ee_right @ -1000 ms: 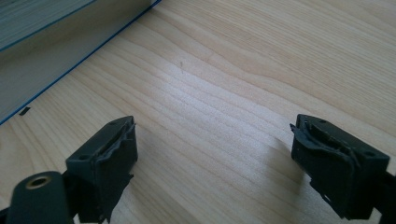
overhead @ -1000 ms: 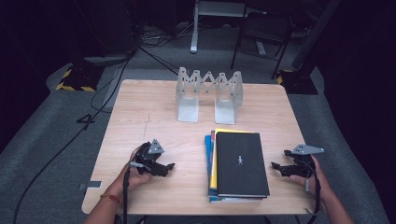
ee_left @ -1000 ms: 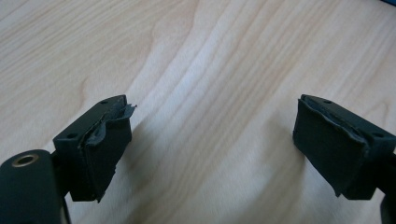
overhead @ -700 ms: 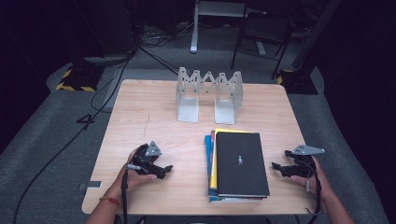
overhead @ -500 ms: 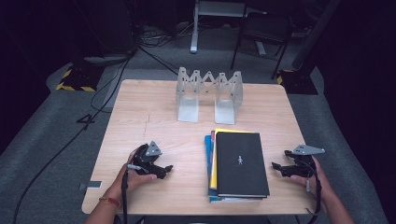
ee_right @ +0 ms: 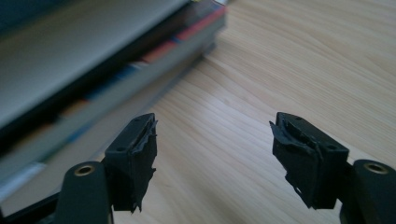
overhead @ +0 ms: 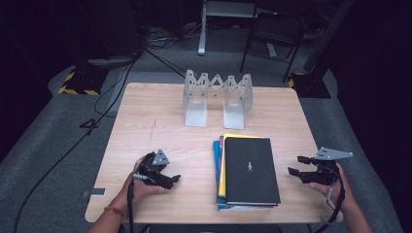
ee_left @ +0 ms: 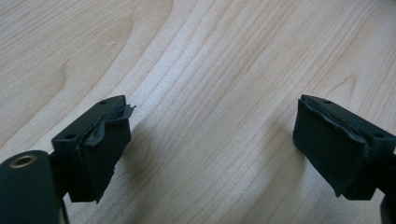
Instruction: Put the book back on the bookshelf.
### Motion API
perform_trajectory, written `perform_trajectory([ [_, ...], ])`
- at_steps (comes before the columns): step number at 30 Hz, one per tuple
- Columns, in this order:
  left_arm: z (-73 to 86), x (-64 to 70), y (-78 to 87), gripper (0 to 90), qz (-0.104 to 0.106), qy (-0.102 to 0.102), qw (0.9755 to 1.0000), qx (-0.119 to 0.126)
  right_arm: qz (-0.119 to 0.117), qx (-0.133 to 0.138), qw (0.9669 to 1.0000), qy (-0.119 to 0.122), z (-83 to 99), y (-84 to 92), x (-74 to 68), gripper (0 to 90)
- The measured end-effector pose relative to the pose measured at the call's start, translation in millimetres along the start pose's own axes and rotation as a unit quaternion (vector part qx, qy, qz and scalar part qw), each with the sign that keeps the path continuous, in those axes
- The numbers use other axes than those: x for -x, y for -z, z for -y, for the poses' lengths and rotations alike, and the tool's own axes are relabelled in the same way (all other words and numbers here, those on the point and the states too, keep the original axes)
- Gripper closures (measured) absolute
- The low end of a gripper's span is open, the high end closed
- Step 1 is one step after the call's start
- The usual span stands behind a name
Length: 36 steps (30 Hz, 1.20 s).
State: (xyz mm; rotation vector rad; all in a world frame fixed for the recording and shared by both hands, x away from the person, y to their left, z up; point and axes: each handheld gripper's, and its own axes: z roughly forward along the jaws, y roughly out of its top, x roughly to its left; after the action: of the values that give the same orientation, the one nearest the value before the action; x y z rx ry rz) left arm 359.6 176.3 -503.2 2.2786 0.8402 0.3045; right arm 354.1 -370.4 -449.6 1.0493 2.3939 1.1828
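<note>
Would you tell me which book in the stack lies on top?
The black book, with a small white figure on its cover; the yellow one and the others only peek out beneath.

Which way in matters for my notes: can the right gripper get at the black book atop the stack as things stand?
Probably yes: the right gripper has open, empty jaws facing the black book, with only bare table between.

Lab or recording studio, not home. Lone wooden table [overhead: 145,121] on grey carpet [overhead: 58,145], surroundings blacked out. Loose cables [overhead: 145,46] trail across floor, hazard-striped base [overhead: 77,85] at left (yellow-black tape), metal stand leg [overhead: 201,29] and chair [overhead: 272,34] behind table.
</note>
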Motion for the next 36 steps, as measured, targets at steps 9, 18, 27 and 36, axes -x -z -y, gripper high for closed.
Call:
perform_trajectory([
  [9,-3.5,2.2,-5.5,9.7,0.004,-0.002,1.0,0.008,-0.032,0.003,0.9977,0.06,-12.1,10.5,-36.7,32.3],
  [18,-4.8,2.7,-6.4,9.8,0.003,-0.001,1.0,0.005,-0.055,0.003,0.9949,0.084,-16.3,14.6,-53.8,31.5],
  [27,-7.3,5.0,-8.1,9.8,0.0,0.005,1.0,0.004,-0.082,0.009,0.9917,0.099,-21.8,20.2,-71.6,28.9],
  [36,-13.3,9.7,-10.2,13.0,0.006,-0.003,1.0,-0.002,-0.098,0.006,0.9895,0.106,-23.1,26.3,-78.7,27.5],
])
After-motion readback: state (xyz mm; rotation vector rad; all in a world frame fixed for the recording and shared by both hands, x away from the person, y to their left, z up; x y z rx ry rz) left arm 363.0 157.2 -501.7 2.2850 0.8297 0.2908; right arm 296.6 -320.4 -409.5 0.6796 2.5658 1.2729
